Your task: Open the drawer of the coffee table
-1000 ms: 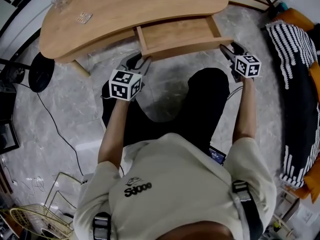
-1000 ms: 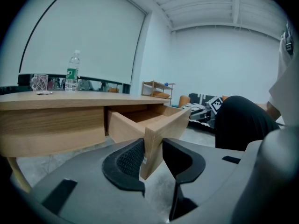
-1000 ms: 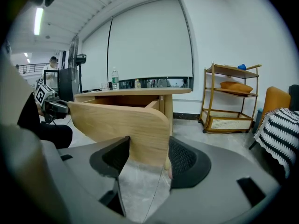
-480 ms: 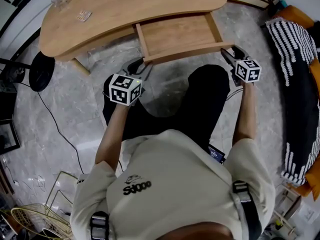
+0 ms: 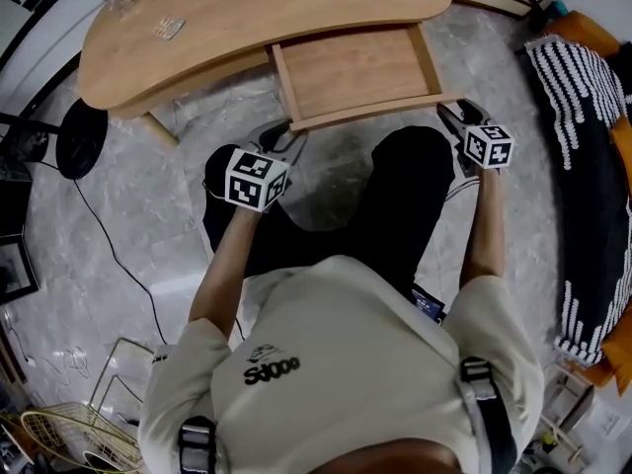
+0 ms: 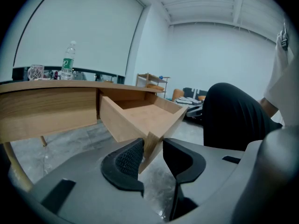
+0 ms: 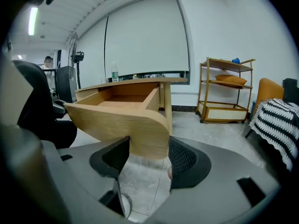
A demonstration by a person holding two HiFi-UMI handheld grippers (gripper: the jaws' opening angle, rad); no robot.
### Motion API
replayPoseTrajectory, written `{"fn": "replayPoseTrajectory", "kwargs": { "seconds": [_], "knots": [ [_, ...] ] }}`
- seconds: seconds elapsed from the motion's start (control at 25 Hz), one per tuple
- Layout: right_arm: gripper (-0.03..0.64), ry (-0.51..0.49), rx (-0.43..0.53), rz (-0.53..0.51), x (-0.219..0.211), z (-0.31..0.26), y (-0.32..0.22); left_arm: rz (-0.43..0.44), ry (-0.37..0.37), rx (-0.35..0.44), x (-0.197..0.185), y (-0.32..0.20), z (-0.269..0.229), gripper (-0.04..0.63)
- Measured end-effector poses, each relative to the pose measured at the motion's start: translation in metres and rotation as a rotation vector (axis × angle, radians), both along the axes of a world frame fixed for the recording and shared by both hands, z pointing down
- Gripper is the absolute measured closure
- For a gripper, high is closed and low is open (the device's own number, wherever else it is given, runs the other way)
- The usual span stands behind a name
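Observation:
The light wooden coffee table (image 5: 257, 18) has its drawer (image 5: 360, 67) pulled well out toward the person; the drawer is empty inside. My left gripper (image 5: 286, 131) is shut on the left end of the drawer front (image 6: 152, 141), the wood wedged between its pads (image 6: 128, 157). My right gripper (image 5: 449, 110) is shut on the rounded right end of the drawer front (image 7: 140, 125). In the gripper views the left gripper (image 6: 153, 146) and the right gripper (image 7: 148, 148) each straddle a corner of the front board.
A water bottle (image 6: 68, 59) and a glass (image 6: 35, 72) stand on the tabletop. The person's knees in black trousers (image 5: 415, 186) sit just under the drawer. A striped cushion (image 5: 578, 166) lies right, a black fan base (image 5: 81, 141) left, a shelf (image 7: 226, 90) beyond.
The drawer has slid further out of the table toward the person. Both grippers have moved back and slightly down with its front board, still holding its two ends.

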State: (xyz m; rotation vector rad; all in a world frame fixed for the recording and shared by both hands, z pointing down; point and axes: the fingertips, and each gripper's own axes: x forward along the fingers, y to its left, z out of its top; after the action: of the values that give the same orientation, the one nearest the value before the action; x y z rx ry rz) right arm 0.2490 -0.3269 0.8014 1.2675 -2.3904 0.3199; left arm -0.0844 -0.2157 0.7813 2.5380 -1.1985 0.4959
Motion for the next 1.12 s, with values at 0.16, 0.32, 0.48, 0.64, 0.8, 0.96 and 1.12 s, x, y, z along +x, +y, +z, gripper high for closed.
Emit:
{"fn": "replayPoseTrajectory", "kwargs": {
  "seconds": [0.16, 0.32, 0.48, 0.64, 0.8, 0.96, 1.12],
  "knots": [
    [0.359, -0.01, 0.004, 0.01, 0.0, 0.002, 0.0, 0.0, 0.005, 0.015, 0.0, 0.0, 0.002, 0.452],
    [0.359, 0.019, -0.012, -0.006, 0.001, 0.001, 0.001, 0.047, 0.003, 0.034, -0.002, 0.002, -0.001, 0.448],
    [0.369, 0.05, 0.031, -0.021, 0.005, -0.014, 0.006, 0.13, -0.017, 0.082, -0.01, 0.005, -0.014, 0.43],
    [0.385, 0.09, 0.103, -0.037, 0.014, -0.044, 0.007, 0.188, -0.023, 0.18, -0.026, 0.008, -0.043, 0.423],
    [0.394, 0.121, 0.167, -0.077, 0.01, -0.076, 0.001, 0.11, -0.052, 0.287, -0.063, -0.012, -0.082, 0.452],
    [0.414, 0.083, 0.28, -0.079, -0.009, -0.126, -0.013, -0.031, -0.072, 0.363, -0.103, -0.04, -0.113, 0.504],
    [0.501, 0.035, 0.402, -0.038, -0.038, -0.178, -0.032, -0.155, -0.111, 0.444, -0.121, -0.063, -0.151, 0.546]
  ]
}}
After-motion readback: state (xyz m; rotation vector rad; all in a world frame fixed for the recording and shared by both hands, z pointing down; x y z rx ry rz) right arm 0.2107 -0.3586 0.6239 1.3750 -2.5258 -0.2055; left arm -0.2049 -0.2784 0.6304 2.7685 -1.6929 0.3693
